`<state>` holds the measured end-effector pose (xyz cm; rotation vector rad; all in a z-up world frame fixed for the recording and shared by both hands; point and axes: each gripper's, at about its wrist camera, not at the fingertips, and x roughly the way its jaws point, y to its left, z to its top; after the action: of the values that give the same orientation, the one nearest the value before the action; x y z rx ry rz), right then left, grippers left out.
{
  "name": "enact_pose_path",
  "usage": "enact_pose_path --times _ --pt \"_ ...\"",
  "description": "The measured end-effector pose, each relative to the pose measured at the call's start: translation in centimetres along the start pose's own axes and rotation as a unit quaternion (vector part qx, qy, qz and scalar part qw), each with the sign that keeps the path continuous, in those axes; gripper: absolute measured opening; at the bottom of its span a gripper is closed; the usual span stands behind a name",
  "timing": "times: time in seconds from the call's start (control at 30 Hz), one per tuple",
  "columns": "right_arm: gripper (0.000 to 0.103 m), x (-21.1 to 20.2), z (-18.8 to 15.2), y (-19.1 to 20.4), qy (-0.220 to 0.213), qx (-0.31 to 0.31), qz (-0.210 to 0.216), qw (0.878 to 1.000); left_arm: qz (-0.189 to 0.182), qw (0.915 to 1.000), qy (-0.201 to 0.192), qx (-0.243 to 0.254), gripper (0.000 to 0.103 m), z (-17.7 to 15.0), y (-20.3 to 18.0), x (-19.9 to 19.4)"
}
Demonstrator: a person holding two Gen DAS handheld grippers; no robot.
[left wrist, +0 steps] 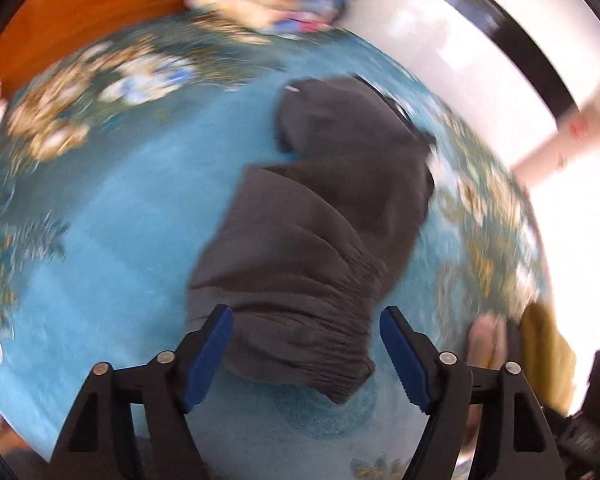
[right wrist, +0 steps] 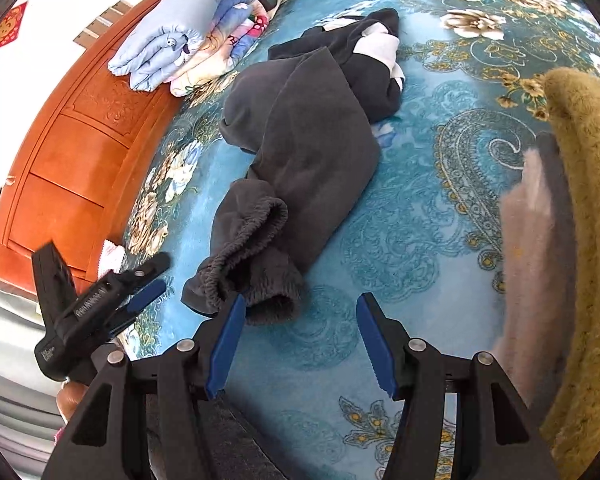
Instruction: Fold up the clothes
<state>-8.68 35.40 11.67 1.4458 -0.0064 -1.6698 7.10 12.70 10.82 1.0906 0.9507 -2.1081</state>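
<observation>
A dark grey pair of sweatpants (right wrist: 300, 152) lies crumpled on the blue floral bedspread (right wrist: 420, 208), its elastic waistband (right wrist: 248, 256) nearest me. It also shows in the blurred left wrist view (left wrist: 320, 248). My left gripper (left wrist: 306, 356) is open, its blue pads on either side of the waistband end, just above it. My right gripper (right wrist: 300, 344) is open and empty, just short of the waistband. The left gripper also shows from the side in the right wrist view (right wrist: 112, 296).
A black and white garment (right wrist: 372, 52) lies behind the sweatpants. Folded quilts (right wrist: 192, 36) sit by the orange wooden headboard (right wrist: 68, 152). A stack of folded clothes, olive on top (right wrist: 580, 240), stands at the right.
</observation>
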Motion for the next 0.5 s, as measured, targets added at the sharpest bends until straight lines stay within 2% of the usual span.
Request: enact_pose_path --times 0.1,0.17,0.27,0.33,0.43,0.5 --pt "0.059 -0.3 0.0 -0.5 -0.001 0.007 -0.004 1.000 0.032 0.9973 0.023 0.062 0.080 -0.7 -2.6 1.9" --pt "0.059 -0.5 -0.1 -1.1 0.001 0.016 -0.006 1.000 0.064 0.9940 0.032 0.083 0.080 -0.9 -3.5 2.8" --pt "0.059 -0.6 -0.2 -1.8 0.002 0.024 -0.009 1.000 0.086 0.9940 0.034 0.059 0.079 -0.7 -2.6 3.1" --pt "0.059 -0.6 -0.2 -2.0 0.003 0.026 -0.008 1.000 0.078 0.9963 0.028 0.022 0.075 -0.5 -0.8 2.9" --pt "0.059 -0.4 -0.1 -2.1 0.005 0.028 -0.005 1.000 0.048 0.9984 0.023 -0.018 0.055 -0.5 1.4 2.4" --pt "0.059 -0.1 -0.2 -1.9 0.008 0.027 -0.004 1.000 0.039 0.9983 0.010 -0.042 0.029 -0.3 2.9 1.4"
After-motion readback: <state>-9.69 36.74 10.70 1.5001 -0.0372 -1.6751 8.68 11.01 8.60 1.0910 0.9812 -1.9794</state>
